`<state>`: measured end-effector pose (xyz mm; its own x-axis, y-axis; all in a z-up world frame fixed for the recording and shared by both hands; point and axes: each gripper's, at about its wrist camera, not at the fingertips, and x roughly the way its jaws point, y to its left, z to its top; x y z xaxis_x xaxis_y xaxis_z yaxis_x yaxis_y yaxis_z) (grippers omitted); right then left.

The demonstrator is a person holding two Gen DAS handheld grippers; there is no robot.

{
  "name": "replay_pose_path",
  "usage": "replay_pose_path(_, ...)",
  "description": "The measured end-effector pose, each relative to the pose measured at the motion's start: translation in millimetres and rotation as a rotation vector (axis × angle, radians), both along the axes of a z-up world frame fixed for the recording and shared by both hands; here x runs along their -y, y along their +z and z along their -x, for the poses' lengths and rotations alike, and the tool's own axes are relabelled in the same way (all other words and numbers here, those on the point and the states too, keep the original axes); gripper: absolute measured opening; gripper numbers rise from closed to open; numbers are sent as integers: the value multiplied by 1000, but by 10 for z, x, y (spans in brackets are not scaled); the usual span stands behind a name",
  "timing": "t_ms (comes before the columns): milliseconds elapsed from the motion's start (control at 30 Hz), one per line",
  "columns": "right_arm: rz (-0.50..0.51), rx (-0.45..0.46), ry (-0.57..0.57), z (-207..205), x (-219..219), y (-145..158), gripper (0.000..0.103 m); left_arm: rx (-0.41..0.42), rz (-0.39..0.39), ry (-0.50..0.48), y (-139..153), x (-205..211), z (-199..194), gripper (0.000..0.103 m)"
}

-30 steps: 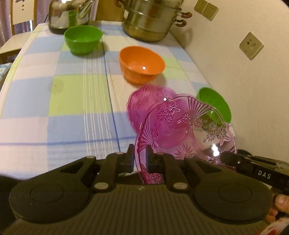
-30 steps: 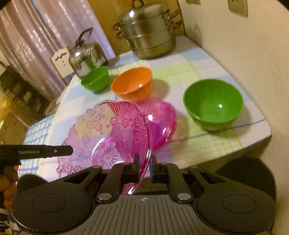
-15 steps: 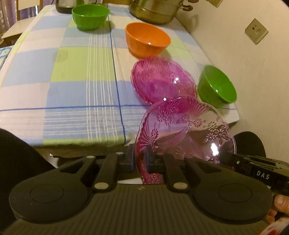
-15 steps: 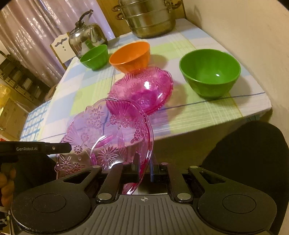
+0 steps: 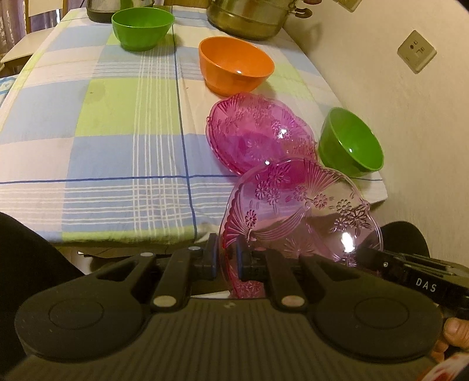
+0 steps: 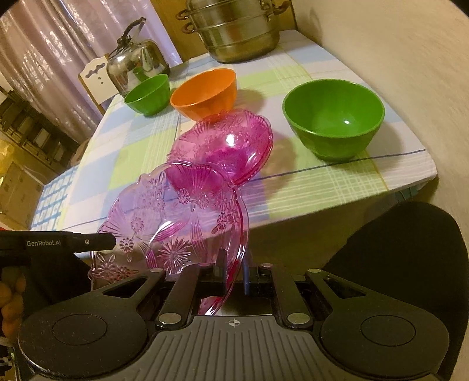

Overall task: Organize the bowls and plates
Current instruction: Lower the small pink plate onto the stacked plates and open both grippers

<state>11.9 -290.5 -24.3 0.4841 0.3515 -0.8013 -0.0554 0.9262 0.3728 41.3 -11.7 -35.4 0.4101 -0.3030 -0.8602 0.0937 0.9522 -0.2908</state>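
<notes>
A clear pink patterned plate (image 5: 304, 214) is held between both grippers over the table's near edge. My left gripper (image 5: 226, 260) is shut on its left rim; my right gripper (image 6: 233, 272) is shut on its right rim (image 6: 234, 234). A second pink plate (image 5: 258, 134) (image 6: 225, 143) lies on the checked tablecloth just beyond. An orange bowl (image 5: 234, 66) (image 6: 205, 92) stands behind it. One green bowl (image 5: 348, 146) (image 6: 332, 118) stands near the wall corner, another green bowl (image 5: 142, 27) (image 6: 149, 93) at the far left.
A steel steamer pot (image 5: 249, 14) (image 6: 234, 26) and a kettle (image 6: 134, 64) stand at the table's far end. A wall (image 5: 395, 102) runs along the right side. A dark chair back (image 6: 410, 249) is below the table edge.
Both grippers with the held plate pulled back from above the table to its near edge, then crept slightly forward. The plate on the table stayed put.
</notes>
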Motion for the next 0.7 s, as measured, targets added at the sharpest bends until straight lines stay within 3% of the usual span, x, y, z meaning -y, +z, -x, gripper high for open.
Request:
replay_pose_path(233, 15, 9, -3, -209, 56, 47, 10, 9, 16, 2, 26, 47, -271, 10)
replay_pose_path(700, 40, 34, 0, -1061, 16, 6, 10, 31, 9, 14, -53, 80, -1117, 10)
